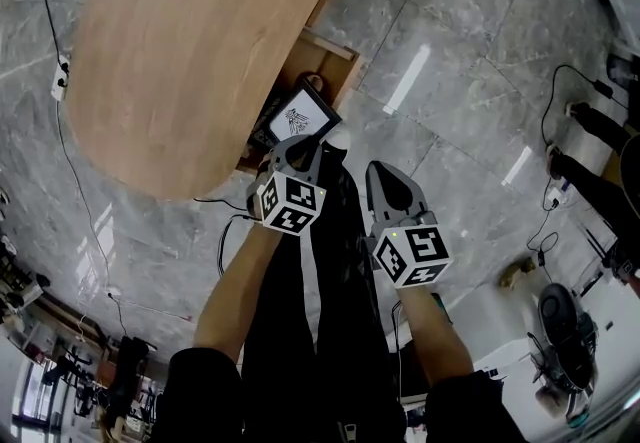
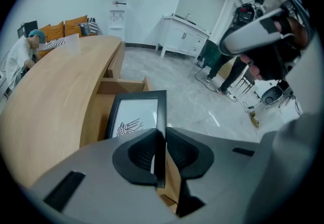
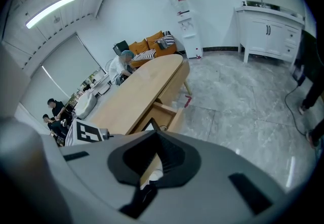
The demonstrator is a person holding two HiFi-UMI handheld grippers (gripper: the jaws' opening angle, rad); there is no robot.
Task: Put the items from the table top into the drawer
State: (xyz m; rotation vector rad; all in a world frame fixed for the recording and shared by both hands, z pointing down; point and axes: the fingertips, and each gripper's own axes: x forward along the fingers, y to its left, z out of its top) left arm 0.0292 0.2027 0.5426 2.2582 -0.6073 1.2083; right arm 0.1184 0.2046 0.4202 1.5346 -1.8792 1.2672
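Note:
A black picture frame (image 1: pixel 298 116) with a white print of a dark bird-like figure hangs over the open wooden drawer (image 1: pixel 318 59) at the table's edge. My left gripper (image 1: pixel 297 145) is shut on the frame's right border. In the left gripper view the pads clamp the frame (image 2: pixel 135 117) edge-on at my left gripper (image 2: pixel 161 142), with the drawer (image 2: pixel 121 86) just beyond. My right gripper (image 1: pixel 381 171) hangs to the right over the floor, holding nothing. In the right gripper view my right gripper (image 3: pixel 155 136) has its jaw tips together.
The curved wooden table (image 1: pixel 190 41) fills the upper left and shows a bare top. Grey marble floor (image 1: pixel 460 111) lies to the right. Cables (image 1: pixel 555 181) and equipment stand at the far right. People sit beyond the far end of the table (image 3: pixel 136 91).

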